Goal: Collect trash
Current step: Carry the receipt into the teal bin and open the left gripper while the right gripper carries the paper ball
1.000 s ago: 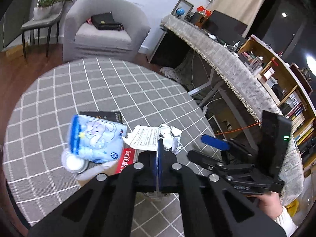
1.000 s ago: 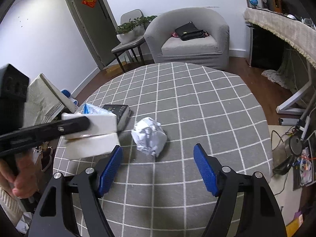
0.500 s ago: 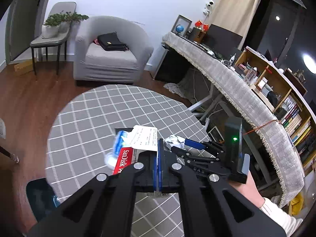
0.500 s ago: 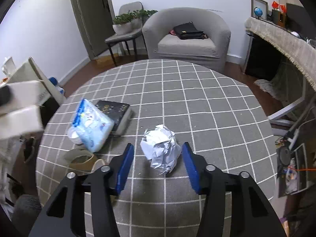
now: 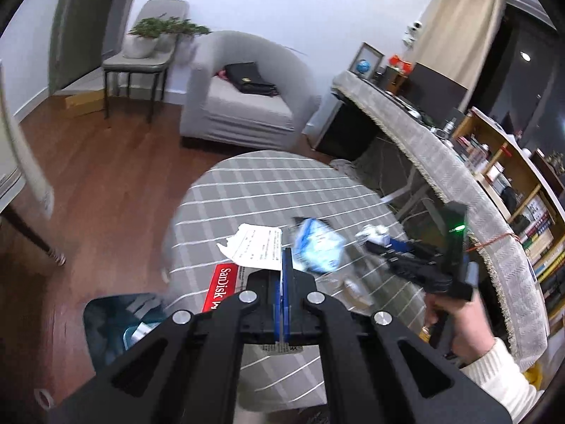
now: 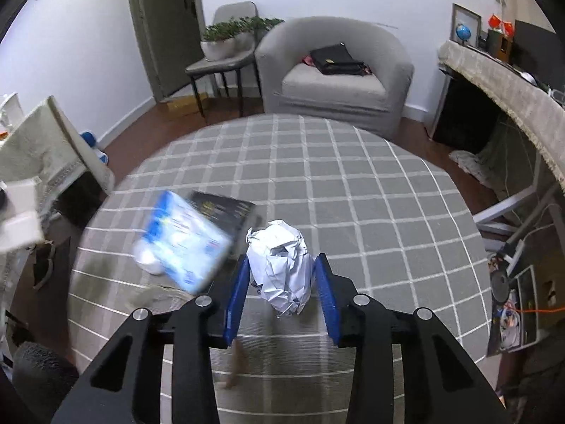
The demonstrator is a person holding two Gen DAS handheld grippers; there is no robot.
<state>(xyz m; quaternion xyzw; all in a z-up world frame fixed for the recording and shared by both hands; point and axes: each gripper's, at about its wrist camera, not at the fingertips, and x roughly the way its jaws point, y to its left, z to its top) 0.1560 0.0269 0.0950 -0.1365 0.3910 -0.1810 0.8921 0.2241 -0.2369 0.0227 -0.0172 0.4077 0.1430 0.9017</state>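
A: Since a second ago the left tool point(image 5: 285, 272) has been lifting away from the round worktop point(image 6: 370, 190) and swinging toward the blue bin point(image 5: 106, 321) on the floor, while the right tool point(image 6: 282, 282) has been closing in around the crumpled paper ball point(image 6: 279, 265).

B: What is the left tool carrying?

A: Its jaws are pressing flat together on a thin white printed sheet point(image 5: 259, 249) with a red SanDisk card point(image 5: 220, 289) hanging beside it. In the right wrist view that bundle is showing only as pale shapes at the far left edge.

B: And moving right across the worktop?

A: A blue and white wipes pack point(image 6: 185, 243) is lying partly on a black box point(image 6: 222, 208), blurred, just left of the right tool.

B: Where is the paper ball sitting?

A: It is sitting on the checked cloth right between the two blue pads point(image 6: 237, 293) of the right tool, whose jaws are closing. The left pad is looking about in contact with the ball; on the right a thin gap is showing.

B: Farther right?

A: A grey armchair point(image 6: 335, 81) is standing behind the worktop.
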